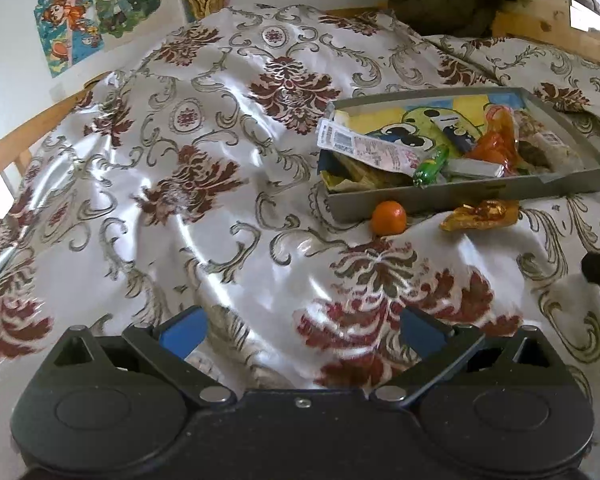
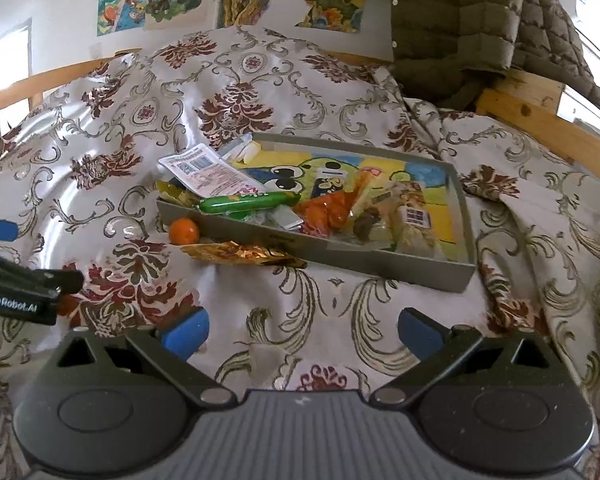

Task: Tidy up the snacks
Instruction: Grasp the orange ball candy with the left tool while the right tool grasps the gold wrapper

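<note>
Shallow grey cardboard tray point(image 2: 380, 264) with a cartoon print inside sits mid-frame on a bed under a shiny white bedspread with dark red floral pattern point(image 1: 220, 120). Inside it: a green tube-shaped snack point(image 2: 248, 203), a white flat packet with barcodes point(image 2: 210, 174), crinkly orange wrappers point(image 2: 328, 208), a clear bag of brownish snacks point(image 2: 404, 216). Outside, touching the tray's near wall: a small round orange fruit point(image 1: 388, 217) and beside it a gold foil wrapper point(image 1: 480, 214), flat on the bedspread. Left gripper point(image 1: 302, 328) jaws apart, empty, lower frame. Right gripper point(image 2: 302, 330) jaws apart, empty.
</note>
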### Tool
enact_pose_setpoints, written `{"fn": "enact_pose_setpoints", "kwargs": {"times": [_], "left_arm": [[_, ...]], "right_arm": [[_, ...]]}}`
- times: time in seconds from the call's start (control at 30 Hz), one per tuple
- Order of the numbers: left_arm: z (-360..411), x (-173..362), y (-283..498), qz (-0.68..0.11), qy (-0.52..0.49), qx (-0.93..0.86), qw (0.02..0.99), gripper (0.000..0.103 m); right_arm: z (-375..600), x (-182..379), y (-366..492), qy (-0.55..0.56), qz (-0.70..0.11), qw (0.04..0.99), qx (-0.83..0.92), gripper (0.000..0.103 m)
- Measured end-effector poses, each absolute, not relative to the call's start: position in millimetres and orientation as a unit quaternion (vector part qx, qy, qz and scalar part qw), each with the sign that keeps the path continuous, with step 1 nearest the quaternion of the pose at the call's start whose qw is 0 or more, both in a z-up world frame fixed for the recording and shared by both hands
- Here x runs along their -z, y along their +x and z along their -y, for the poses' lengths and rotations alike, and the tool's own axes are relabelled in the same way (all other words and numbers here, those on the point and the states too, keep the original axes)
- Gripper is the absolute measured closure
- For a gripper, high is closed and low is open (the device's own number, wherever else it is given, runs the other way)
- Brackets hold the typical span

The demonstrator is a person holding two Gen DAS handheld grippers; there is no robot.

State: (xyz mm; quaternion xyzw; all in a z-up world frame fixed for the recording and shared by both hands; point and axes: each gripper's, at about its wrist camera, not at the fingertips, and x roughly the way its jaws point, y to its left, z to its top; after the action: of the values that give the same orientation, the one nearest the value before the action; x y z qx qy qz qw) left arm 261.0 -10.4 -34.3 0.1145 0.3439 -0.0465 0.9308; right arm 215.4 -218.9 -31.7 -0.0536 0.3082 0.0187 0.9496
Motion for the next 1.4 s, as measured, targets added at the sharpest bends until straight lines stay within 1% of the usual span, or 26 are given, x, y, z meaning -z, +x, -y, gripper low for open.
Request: {"fn": "enact_pose_setpoints", "kwargs": {"times": [0.27, 0.43, 0.7, 0.8, 0.93, 1.0, 1.03, 1.07, 1.1, 1.17, 1.2, 1.27, 1.4], "left_arm": [[10, 40, 298, -0.315, 0.076, 0.089, 0.942, 0.001], [7, 42, 330, -0.309, 0.019, 0.114, 0.944, 0.001], [12, 62, 361, -0.336, -0.045, 0.158, 0.928, 0.001], [13, 69, 369, -0.345, -0.058, 0.166, 0.922, 0.004], [15, 75, 377, -0.354, -0.069, 0.174, 0.916, 0.012], [17, 77, 381, -0.357, -0.072, 0.184, 0.913, 0.02], [18, 79, 383, -0.361, -0.072, 0.188, 0.91, 0.027], [20, 81, 384, -0.365, -0.069, 0.191, 0.909, 0.03], [22, 82, 384, -0.364, -0.064, 0.193, 0.909, 0.032], [23, 84, 384, -0.361, -0.058, 0.197, 0.909, 0.04], [24, 84, 384, -0.362, -0.057, 0.2, 0.909, 0.043], [25, 84, 385, -0.363, -0.059, 0.205, 0.907, 0.055], [29, 85, 386, -0.366, -0.049, 0.207, 0.906, 0.064]], "right_arm": [[212, 43, 239, -0.064, -0.286, 0.956, -0.025, 0.0], [200, 55, 249, -0.119, -0.279, 0.952, -0.036, 0.002], [174, 70, 260, -0.22, -0.252, 0.941, -0.047, 0.009], [165, 73, 264, -0.252, -0.237, 0.937, -0.049, 0.014], [155, 79, 268, -0.278, -0.225, 0.932, -0.056, 0.021], [151, 81, 271, -0.288, -0.223, 0.929, -0.057, 0.027], [149, 82, 273, -0.293, -0.222, 0.928, -0.058, 0.029], [148, 83, 274, -0.296, -0.221, 0.927, -0.058, 0.034], [147, 84, 276, -0.301, -0.22, 0.926, -0.058, 0.038], [145, 87, 278, -0.305, -0.222, 0.924, -0.056, 0.042], [145, 87, 279, -0.305, -0.222, 0.924, -0.056, 0.044], [146, 88, 281, -0.306, -0.224, 0.924, -0.058, 0.044], [142, 92, 287, -0.315, -0.24, 0.916, -0.064, 0.043]]}}
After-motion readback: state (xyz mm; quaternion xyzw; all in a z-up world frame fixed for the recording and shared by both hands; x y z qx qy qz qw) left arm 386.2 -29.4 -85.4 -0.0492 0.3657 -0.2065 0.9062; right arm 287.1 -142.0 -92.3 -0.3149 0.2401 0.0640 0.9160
